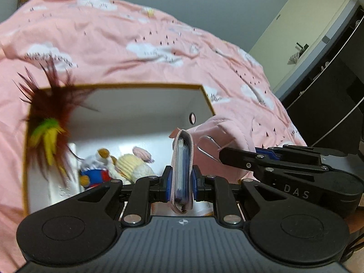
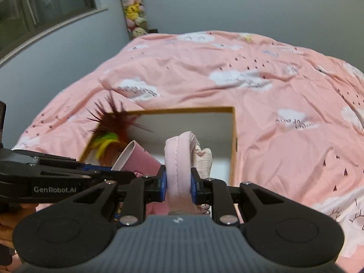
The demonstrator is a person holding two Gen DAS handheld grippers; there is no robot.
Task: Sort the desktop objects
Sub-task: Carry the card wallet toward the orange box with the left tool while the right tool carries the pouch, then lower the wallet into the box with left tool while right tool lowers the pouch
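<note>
My left gripper (image 1: 182, 180) is shut on a pink card holder (image 1: 182, 159) that stands upright, with blue card edges showing. Just beyond it lies an open white box with a yellow rim (image 1: 206, 95). Inside the box are plush toys (image 1: 127, 166), and a red, green and yellow feather toy (image 1: 49, 122) sticks out over its left corner. My right gripper (image 2: 178, 182) is shut on a pink padded fabric piece (image 2: 179, 157) at the box's near edge (image 2: 234, 136). In the left wrist view the right gripper (image 1: 221, 153) comes in from the right, and a wire clip (image 1: 206, 146) hangs by the fabric.
The box rests on a bed with a pink cloud-print quilt (image 2: 250, 68). Grey walls stand behind it, with a hanging column of plush toys (image 2: 134, 11) and a window (image 2: 45, 4) at the left. A door (image 1: 307, 34) and a dark cabinet (image 1: 329, 95) are at the right.
</note>
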